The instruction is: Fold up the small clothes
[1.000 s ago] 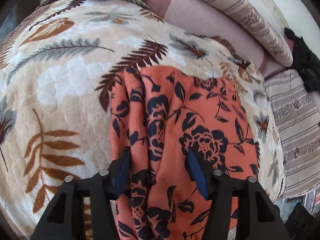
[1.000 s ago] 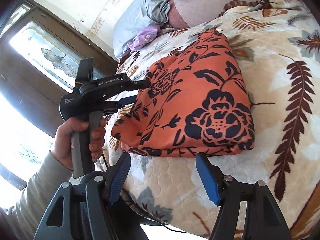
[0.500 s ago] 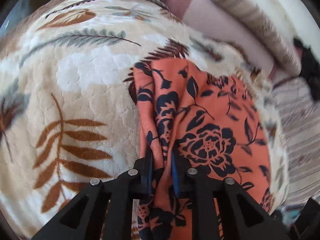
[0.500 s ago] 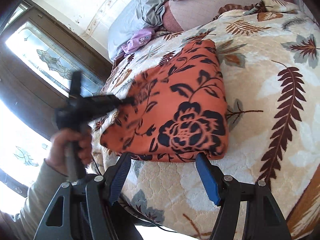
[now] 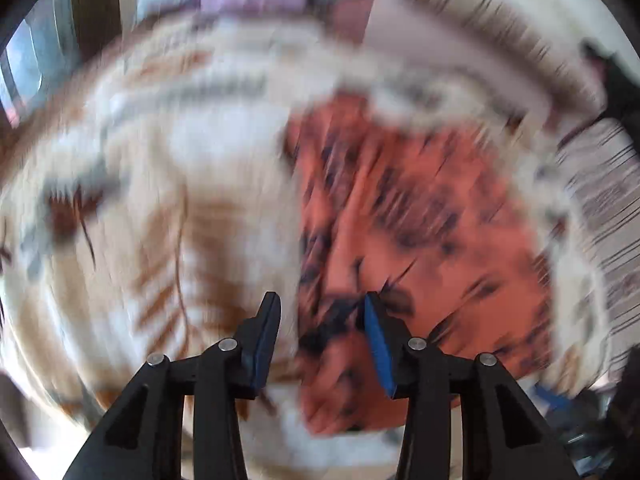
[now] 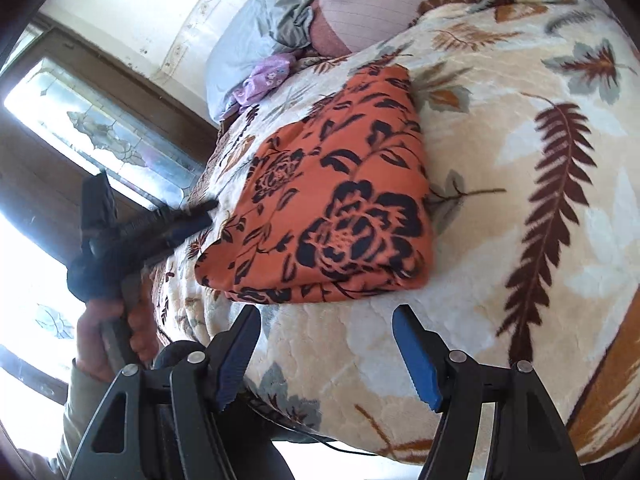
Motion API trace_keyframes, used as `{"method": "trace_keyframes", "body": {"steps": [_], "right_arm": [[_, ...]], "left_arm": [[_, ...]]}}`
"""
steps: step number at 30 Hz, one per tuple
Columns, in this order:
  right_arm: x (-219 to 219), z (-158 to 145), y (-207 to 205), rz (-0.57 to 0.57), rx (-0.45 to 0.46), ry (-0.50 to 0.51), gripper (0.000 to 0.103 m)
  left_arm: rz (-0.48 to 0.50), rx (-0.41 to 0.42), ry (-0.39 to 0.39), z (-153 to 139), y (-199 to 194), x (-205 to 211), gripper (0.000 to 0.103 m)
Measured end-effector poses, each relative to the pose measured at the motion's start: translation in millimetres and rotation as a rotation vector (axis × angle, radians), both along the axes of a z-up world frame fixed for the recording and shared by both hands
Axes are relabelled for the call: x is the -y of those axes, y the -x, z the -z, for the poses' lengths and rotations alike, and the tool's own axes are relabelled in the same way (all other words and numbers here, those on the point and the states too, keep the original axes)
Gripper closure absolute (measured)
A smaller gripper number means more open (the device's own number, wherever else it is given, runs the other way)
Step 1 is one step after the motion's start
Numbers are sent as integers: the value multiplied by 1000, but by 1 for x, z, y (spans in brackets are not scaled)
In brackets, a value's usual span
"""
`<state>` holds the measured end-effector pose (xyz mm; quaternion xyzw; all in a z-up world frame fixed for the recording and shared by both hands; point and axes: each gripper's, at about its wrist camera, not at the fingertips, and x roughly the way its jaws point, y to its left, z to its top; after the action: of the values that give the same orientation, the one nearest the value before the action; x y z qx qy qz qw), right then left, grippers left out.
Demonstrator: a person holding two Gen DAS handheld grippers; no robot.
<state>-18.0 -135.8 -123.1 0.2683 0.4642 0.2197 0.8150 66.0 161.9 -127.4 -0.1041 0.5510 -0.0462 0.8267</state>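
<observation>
Left tongs (image 5: pixel 320 312): jaws opening, the orange floral garment's (image 6: pixel 340 200) edge below and between them, not gripped; view blurred. Right tongs (image 6: pixel 326 332): jaws wide apart, empty, just short of the garment's near edge. Garment lies folded on the leaf-patterned blanket (image 6: pixel 520 240) on the bed.

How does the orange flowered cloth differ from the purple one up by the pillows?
The orange cloth is folded into a flat, neat rectangle; the purple cloth lies crumpled. The orange cloth looks far bigger and carries bold dark flowers; the purple cloth shows only a faint pale print. The orange cloth lies mid-blanket; the purple is tucked at its far edge. Both are patterned fabric on the bed.
</observation>
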Motion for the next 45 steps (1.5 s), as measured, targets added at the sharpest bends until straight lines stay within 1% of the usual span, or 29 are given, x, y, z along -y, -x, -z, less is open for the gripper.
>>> {"method": "trace_keyframes", "body": {"steps": [1, 2, 4, 8, 10, 11, 13, 14, 15, 16, 17, 18, 19, 20, 22, 24, 25, 26, 29, 30, 32, 34, 35, 36, 39, 41, 43, 44, 45], "right_arm": [[4, 0, 0, 7, -4, -21, 31], [8, 0, 0, 11, -3, -36, 31], [17, -5, 3, 30, 15, -45, 31], [41, -4, -4, 80, 6, -90, 30], [51, -6, -16, 113, 1, -123, 30], [54, -8, -24, 116, -1, -142, 29], [57, -8, -41, 118, -12, -169, 28], [58, -5, -52, 123, -28, -193, 28], [58, 1, -62, 117, -53, -227, 27], [55, 10, -72, 107, -92, -262, 27], [50, 23, -83, 91, -162, -291, 27], [41, 35, -91, 41, -228, -302, 34], [32, 40, -94, 1, -246, -251, 45], [24, 39, -92, -16, -229, -124, 63], [14, 28, -88, -49, -172, 11, 68], [-3, 7, -80, -94, -75, 212, 67], [-8, 2, -79, -103, -59, 251, 67], [-6, 0, -83, -94, -76, 221, 62], [19, 5, -104, -10, -155, -31, 18], [26, 6, -112, 31, -164, -97, 17], [31, 8, -130, 74, -176, -188, 17], [21, 21, -153, 60, -233, -182, 14], [11, 29, -162, 21, -259, -137, 20], [1, 31, -167, -15, -268, -56, 46], [-27, 7, -158, -58, -144, 192, 51], [-39, -4, -152, -58, -78, 286, 51], [-34, 0, -157, -28, -101, 246, 45], [-29, 3, -160, -11, -129, 193, 40], [-23, 9, -162, 9, -149, 140, 40]], "left_arm": [[-38, 8, 51, 4, 5, -6, 56], [-56, 20, 61, -2, 9, -9, 56], [-62, 46, 20, -20, 14, -4, 57], [10, 197, -13, -66, 18, 20, 58], [53, 266, -11, -81, 15, 36, 49], [66, 278, -11, -81, 10, 43, 41], [58, 250, -56, -65, -7, 56, 39], [49, 220, -102, -50, -15, 60, 39], [33, 152, -155, -33, -21, 62, 39], [14, 88, -166, -15, -26, 62, 39], [-3, 125, -154, -13, -21, 59, 36], [3, 150, -168, -14, -17, 60, 36], [15, 156, -189, -16, -15, 63, 36], [23, 158, -197, -17, -14, 64, 36], [30, 163, -188, -19, -13, 62, 36], [23, 167, -167, -20, -12, 58, 36], [23, 174, -170, -19, -12, 58, 35], [25, 181, -175, -20, -12, 59, 35], [21, 191, -168, -20, -10, 59, 35], [21, 193, -164, -16, -8, 59, 35], [20, 195, -157, -14, -7, 58, 35], [17, 196, -146, -13, -7, 58, 35], [16, 198, -141, -12, -8, 57, 35], [17, 198, -136, -12, -7, 56, 35], [18, 206, -114, -11, -6, 52, 34], [17, 210, -112, -10, -6, 51, 33], [16, 211, -101, -10, -7, 49, 32], [13, 212, -96, -9, -7, 48, 32], [15, 211, -89, -9, -7, 47, 31]]}}
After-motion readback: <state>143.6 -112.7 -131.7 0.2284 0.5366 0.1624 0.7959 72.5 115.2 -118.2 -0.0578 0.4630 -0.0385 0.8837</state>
